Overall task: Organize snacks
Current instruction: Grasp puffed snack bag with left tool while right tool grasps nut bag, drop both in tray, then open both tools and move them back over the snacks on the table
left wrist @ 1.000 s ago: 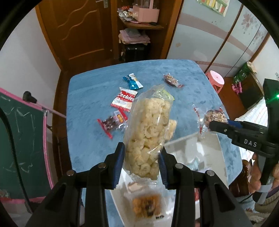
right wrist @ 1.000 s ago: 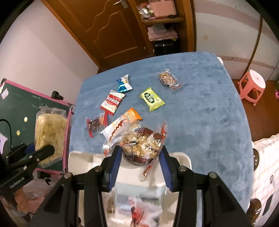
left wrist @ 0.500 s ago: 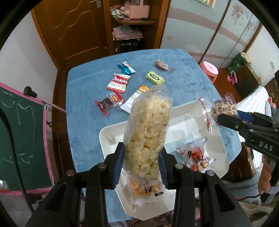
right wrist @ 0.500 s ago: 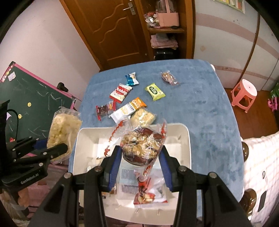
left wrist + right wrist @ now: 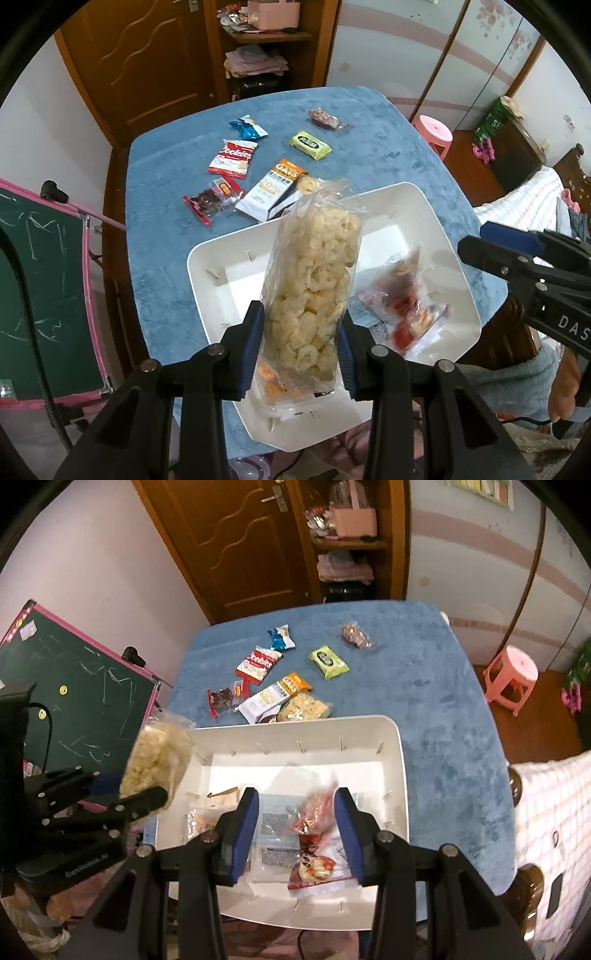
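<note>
Since the earlier frame both hands have drawn back toward the person, so the whole white tray now lies under them. The nut bag has left the right hand-held gripper; it shows blurred in the tray, and the jaws stand apart, pressing on nothing.

The puffed snack bag is clenched at its lower end by the left hand-held gripper. Its long axis runs out along the fingers, above the tray's near half. A judgement: the next move is a short drop straight down.

Packets already lie in the tray beneath the bag and to its right. Beyond the tray's far rim, on the table, wait the oats packet, cookies packet and green packet.
</note>
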`<action>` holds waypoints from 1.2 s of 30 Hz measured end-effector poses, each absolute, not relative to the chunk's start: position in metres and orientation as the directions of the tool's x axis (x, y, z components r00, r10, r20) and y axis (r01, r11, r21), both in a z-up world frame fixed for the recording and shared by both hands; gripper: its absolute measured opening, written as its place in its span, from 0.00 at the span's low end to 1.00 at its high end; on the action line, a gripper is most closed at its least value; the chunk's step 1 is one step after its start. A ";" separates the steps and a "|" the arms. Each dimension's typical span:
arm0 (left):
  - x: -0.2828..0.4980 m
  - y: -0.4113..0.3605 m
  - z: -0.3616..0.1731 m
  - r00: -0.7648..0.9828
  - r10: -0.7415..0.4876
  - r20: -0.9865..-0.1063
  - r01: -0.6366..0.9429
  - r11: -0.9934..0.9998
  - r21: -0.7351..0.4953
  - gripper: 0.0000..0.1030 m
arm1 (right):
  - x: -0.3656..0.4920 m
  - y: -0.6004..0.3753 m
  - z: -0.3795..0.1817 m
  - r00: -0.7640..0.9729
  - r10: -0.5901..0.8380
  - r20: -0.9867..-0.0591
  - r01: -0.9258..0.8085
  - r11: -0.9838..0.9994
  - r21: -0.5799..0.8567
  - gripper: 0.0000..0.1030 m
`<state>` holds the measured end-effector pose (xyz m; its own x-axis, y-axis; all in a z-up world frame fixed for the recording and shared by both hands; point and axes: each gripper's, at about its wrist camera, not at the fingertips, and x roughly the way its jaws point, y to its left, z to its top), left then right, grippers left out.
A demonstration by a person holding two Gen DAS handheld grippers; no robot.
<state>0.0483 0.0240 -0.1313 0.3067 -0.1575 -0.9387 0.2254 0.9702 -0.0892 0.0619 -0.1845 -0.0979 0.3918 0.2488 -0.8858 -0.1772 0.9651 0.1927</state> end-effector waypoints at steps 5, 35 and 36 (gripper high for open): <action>0.044 0.019 -0.134 0.300 -0.150 -0.942 0.237 0.968 -0.079 0.38 | 0.058 -0.180 -0.098 0.392 0.234 -0.890 -0.188 0.967 0.171 0.42; 0.045 0.013 -0.137 0.304 -0.144 -0.942 0.198 0.976 -0.085 0.75 | 0.056 -0.181 -0.117 0.333 0.233 -0.914 -0.183 0.967 0.180 0.42; 0.046 0.013 -0.137 0.302 -0.143 -0.942 0.196 0.977 -0.086 0.75 | 0.056 -0.181 -0.118 0.331 0.233 -0.914 -0.183 0.966 0.180 0.42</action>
